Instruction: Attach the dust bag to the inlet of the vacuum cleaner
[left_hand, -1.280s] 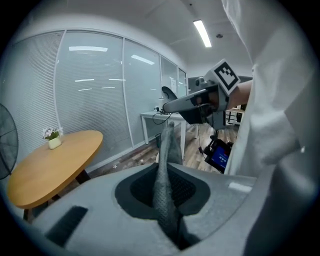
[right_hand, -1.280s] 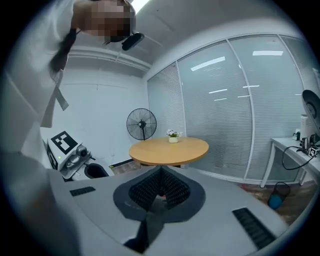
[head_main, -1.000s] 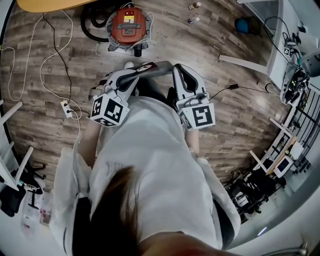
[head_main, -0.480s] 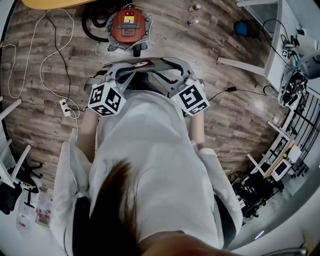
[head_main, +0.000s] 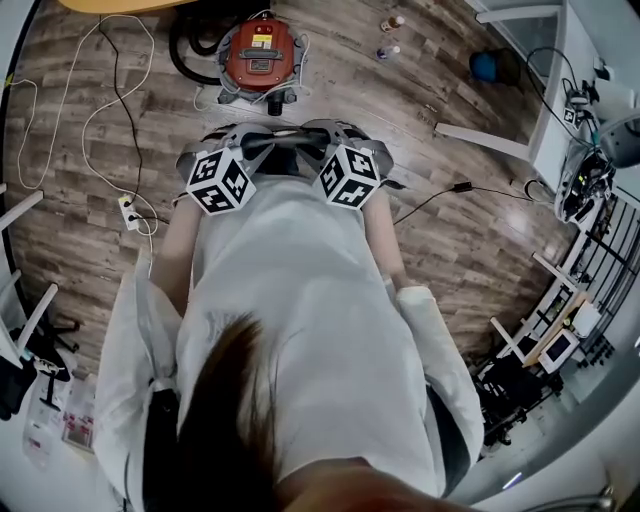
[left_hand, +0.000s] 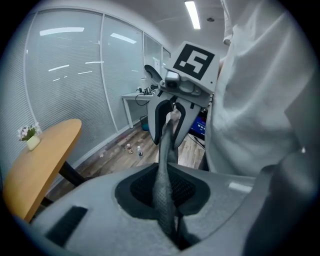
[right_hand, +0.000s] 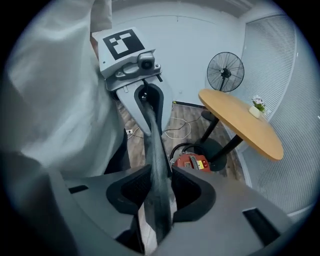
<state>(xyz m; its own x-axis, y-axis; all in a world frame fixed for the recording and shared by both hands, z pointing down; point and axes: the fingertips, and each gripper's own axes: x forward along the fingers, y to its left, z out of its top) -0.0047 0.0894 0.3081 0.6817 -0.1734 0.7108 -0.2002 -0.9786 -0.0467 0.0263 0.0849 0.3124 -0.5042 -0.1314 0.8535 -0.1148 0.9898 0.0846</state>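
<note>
Wood floor (head_main: 470, 250): red vacuum cleaner (head_main: 261, 55), power strip (head_main: 128, 212), two bottles (head_main: 390, 22).

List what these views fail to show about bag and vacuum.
- Vacuum cleaner inlet: too small in head view; partly behind the dust bag in right gripper view.
- Dust bag's opening: seen edge-on in both gripper views; a thin band in head view.

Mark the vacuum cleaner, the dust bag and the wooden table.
vacuum cleaner (head_main: 262, 60): head view, red top housing.
dust bag (left_hand: 162, 195): left gripper view, middle of the grey fabric.
wooden table (right_hand: 239, 126): right gripper view, tabletop.
</note>
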